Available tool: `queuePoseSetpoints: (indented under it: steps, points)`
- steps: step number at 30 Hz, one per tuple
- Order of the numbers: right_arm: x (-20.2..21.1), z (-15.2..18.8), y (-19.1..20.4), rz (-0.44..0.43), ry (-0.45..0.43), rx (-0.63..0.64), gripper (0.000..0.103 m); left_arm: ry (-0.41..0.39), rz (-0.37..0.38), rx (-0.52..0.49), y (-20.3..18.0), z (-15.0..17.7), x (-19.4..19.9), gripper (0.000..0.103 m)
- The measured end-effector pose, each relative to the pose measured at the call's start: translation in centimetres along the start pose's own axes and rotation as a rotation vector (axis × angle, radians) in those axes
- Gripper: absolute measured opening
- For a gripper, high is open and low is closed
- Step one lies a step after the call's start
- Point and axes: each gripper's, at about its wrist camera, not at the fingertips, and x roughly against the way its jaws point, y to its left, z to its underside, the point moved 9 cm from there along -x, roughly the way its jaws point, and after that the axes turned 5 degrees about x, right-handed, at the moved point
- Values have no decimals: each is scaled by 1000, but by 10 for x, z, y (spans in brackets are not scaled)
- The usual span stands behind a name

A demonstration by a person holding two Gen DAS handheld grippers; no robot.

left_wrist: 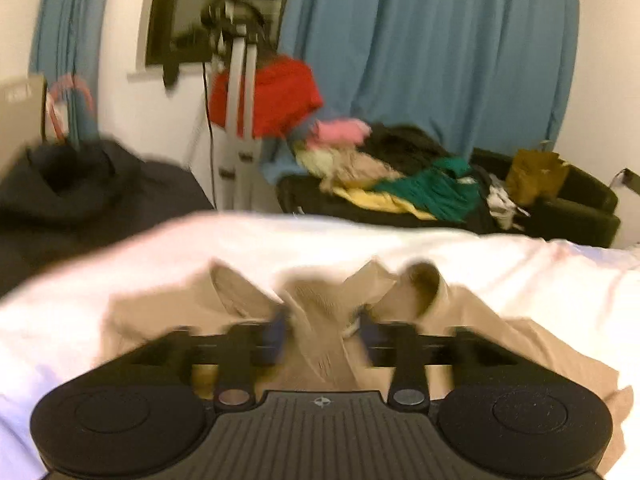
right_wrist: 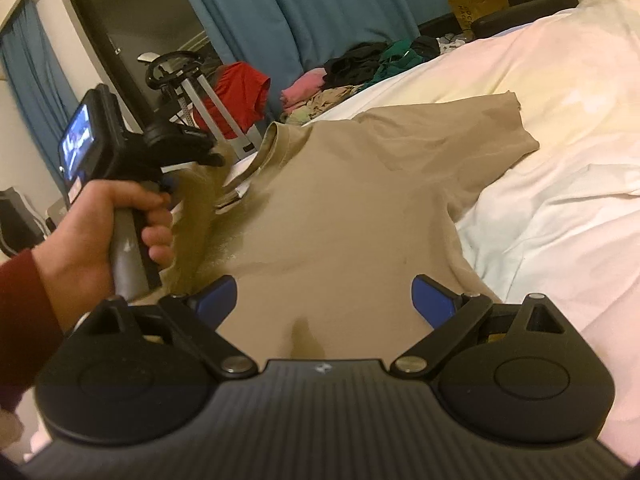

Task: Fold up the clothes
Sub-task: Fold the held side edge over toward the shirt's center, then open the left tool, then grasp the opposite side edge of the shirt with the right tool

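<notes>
Two tongs work over the white bedsheet (right_wrist: 560,128), which covers most of the bed. On it lies a beige T-shirt (right_wrist: 340,208), spread flat, its collar toward the far edge and one sleeve reaching to the right. Beyond the bed, a heap of mixed clothes (left_wrist: 384,172) sits on a dark couch before blue curtains (left_wrist: 432,48). My right gripper (right_wrist: 324,300) hovers over the shirt's lower body, jaws wide, nothing between them. My left gripper (left_wrist: 322,334) is at the collar end, blurred; a fold of beige cloth stands between its blue pads (left_wrist: 276,332), and I cannot tell whether they press it.
</notes>
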Motion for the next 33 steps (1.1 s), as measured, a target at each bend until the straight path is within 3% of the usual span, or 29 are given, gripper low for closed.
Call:
queuePoseSetpoints:
  steps: [5, 11, 14, 18, 22, 27, 30, 33]
  points:
    - [-7, -1, -1, -17, -4, -3, 96, 7, 69, 5, 19, 15, 47, 80]
    - [1, -5, 8, -48, -20, 18, 96, -26, 28, -80, 56, 48, 187, 83]
    - [14, -4, 18, -69, -30, 46, 96, -45, 5, -53, 86, 75, 263, 83]
    - [39, 2, 34, -93, -22, 96, 96, -49, -25, -2, 125, 100, 327, 83]
    - [73, 18, 56, -125, 16, 134, 96, -42, -13, 34, 152, 108, 360, 83]
    - [117, 49, 105, -170, 77, 269, 96, -54, 23, 29, 166, 106, 380, 83]
    - [142, 85, 142, -264, 134, 266, 96, -74, 24, 22, 174, 107, 386, 83]
    - [161, 125, 187, -362, 185, 350, 95, -93, 16, 39, 188, 104, 392, 83]
